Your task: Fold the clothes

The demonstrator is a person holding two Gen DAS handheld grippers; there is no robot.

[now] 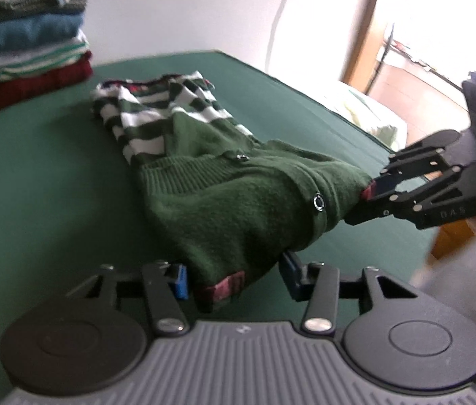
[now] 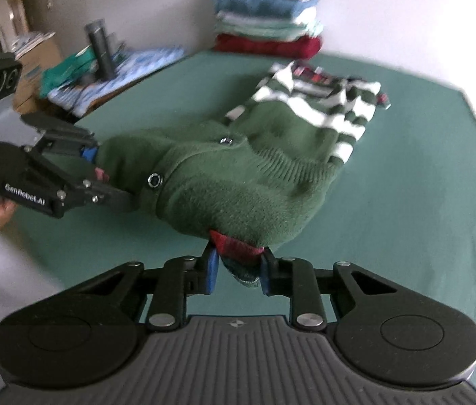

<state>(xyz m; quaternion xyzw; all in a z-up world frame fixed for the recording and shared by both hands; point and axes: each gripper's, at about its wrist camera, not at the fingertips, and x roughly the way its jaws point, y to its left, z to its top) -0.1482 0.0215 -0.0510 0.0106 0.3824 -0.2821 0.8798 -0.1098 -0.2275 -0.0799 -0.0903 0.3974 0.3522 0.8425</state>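
Ribbed grey housing and two black round hubs fill the near edge of each wrist view; just beyond, blue pads. Item: one green knitted cardigan (image 1: 238, 202), striped green and white across its far part, red plaid lining at the corners, two metal snap buttons visible along the placket. Location: on the green worktop (image 1: 35, 185), far striped end resting flat, near hem end lifted clear of the surface and hanging between the two tools. Left hand-held gripper (image 1: 234, 278): jaws at a middling gap, pinched on the hem corner with the plaid trim between the pads. Right hand-held gripper (image 2: 238, 273): jaws narrow, clamped on the opposite hem corner, plaid and green knit bunched between the pads. Handling, judged: soft, thick, limp knit, moderate in weight, not fragile, not slippery; sags in the middle when held by two corners, so the corners need keeping apart and level. Best holds: the ribbed hem corners as now taken, or the shoulder seams. Other stock: one stack of folded clothes (image 1: 35, 44) against the wall at the far edge, about five pieces, red at the bottom, blue near the top. One dark cylinder (image 2: 101, 47) upright on a blue patterned cloth (image 2: 119, 77) beside the worktop. One cardboard box (image 2: 38, 64) behind it.
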